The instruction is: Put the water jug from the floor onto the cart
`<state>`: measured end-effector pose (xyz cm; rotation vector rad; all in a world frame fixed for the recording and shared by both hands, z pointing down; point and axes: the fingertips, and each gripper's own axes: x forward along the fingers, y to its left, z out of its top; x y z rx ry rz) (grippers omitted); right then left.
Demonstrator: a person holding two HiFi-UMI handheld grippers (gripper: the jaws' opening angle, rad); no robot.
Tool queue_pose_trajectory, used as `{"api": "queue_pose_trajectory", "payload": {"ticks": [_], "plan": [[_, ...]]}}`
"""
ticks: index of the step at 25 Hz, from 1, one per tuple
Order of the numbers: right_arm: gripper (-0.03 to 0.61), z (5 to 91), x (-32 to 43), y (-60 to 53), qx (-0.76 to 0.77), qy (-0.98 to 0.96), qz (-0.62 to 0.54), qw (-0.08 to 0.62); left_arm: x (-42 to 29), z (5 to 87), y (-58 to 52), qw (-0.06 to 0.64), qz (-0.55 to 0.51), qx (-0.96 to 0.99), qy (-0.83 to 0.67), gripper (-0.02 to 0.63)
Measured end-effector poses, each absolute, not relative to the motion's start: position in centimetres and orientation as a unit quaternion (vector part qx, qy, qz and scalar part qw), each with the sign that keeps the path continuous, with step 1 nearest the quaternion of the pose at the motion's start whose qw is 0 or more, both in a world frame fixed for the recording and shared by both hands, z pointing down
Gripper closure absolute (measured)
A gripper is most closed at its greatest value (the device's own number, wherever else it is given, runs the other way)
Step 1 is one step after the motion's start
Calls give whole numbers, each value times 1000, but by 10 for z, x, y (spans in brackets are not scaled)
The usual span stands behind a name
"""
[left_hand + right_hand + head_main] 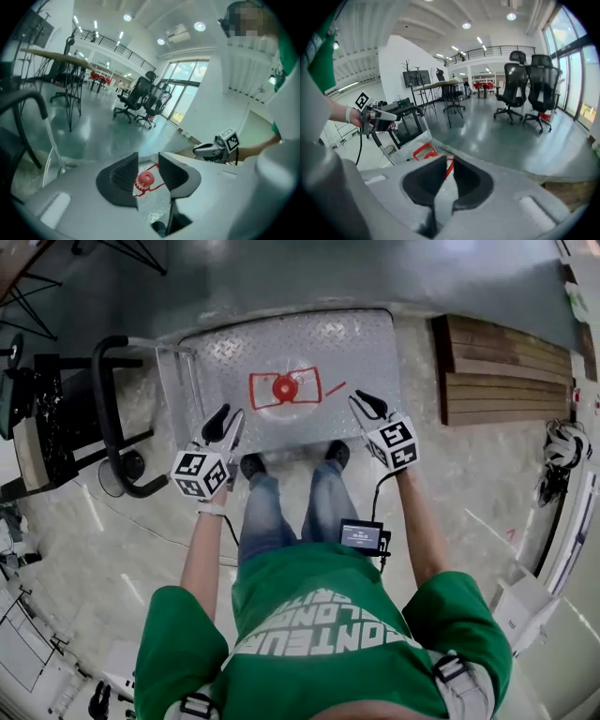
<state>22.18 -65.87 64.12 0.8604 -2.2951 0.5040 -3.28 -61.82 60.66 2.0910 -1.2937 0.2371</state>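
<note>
Head view looks down on the water jug (284,387), clear with a red cap, standing upright on the diamond-plate deck of the cart (356,343), just ahead of the person's shoes (251,465). The left gripper (228,418) and the right gripper (366,404) hover on either side, apart from it. Each gripper view shows its own jaws spread with nothing pinched; the red cap shows through the left gap.
</note>
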Motion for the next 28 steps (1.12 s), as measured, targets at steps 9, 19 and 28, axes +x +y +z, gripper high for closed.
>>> {"api": "queue_pose_trajectory", "payload": {"ticks": [9,19,28], "plan": [[584,466,242,-657,349,-916,107,167,44,446,-616,181,22,887,-423,601],[586,408,224,-610,292,-945,29,145,85,406,-595,170,-6,909,-380,603],[586,394,219,-604,292,-947,12,136,98,390,-586,169,-22,920,-352,603]]}}
